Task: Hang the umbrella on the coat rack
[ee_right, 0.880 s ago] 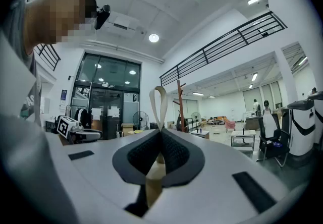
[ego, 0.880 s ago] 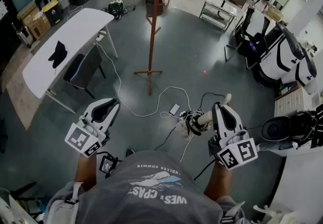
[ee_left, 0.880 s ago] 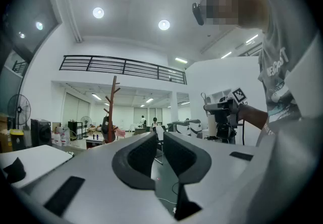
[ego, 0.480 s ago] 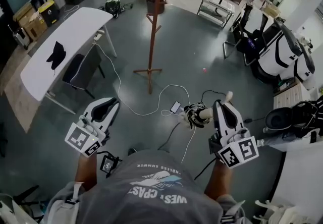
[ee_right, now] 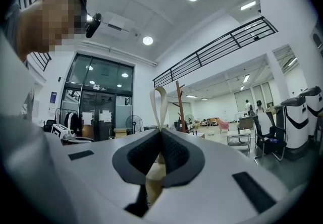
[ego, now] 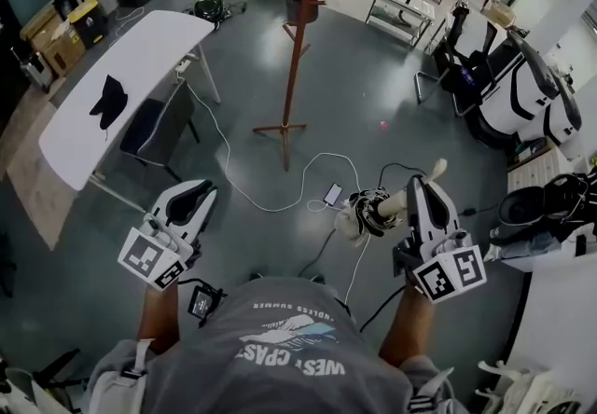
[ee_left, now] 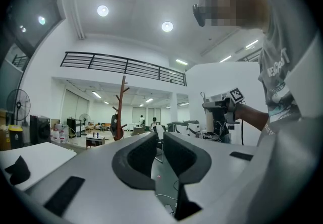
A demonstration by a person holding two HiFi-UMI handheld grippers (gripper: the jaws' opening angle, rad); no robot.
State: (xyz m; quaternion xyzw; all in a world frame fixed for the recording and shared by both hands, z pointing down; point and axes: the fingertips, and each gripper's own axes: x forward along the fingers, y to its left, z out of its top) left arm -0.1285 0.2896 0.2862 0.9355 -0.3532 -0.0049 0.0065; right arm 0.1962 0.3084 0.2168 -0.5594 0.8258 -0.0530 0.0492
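Umbrella (ego: 362, 214), folded to a dark bundle with a pale beige handle, clamped between the jaws of the right gripper (ego: 422, 181), low at the right of the head view, above the grey floor (ego: 373, 76) and just ahead of the person's grey shirt (ego: 280, 347). In the right gripper view, right gripper (ee_right: 161, 134) pressed tight onto the beige shaft of the umbrella (ee_right: 154, 180), the cream wrist loop (ee_right: 153, 106) standing up past the jaw tips. Low at the left and well apart from the umbrella, the left gripper (ego: 198, 198), its marker cube (ego: 149, 258) toward the person. In the left gripper view, left gripper (ee_left: 158, 137) drawn nearly together, only a slit between the pads and nothing in it. Well ahead of both grippers, a reddish-brown wooden coat rack (ego: 298, 39), upright on crossed feet, with a dark item (ego: 301, 0) hanging high on it; far off in the left gripper view (ee_left: 120, 112) and behind the loop in the right gripper view (ee_right: 179, 107). Left of the rack, a white table (ego: 140, 58) with a black cloth (ego: 109, 97) on top and a dark chair (ego: 157, 123) against its near side. Across the floor, a white cable (ego: 229, 156) trailing from the table toward a phone (ego: 333, 194), which appears just left of the bundle in the head view.
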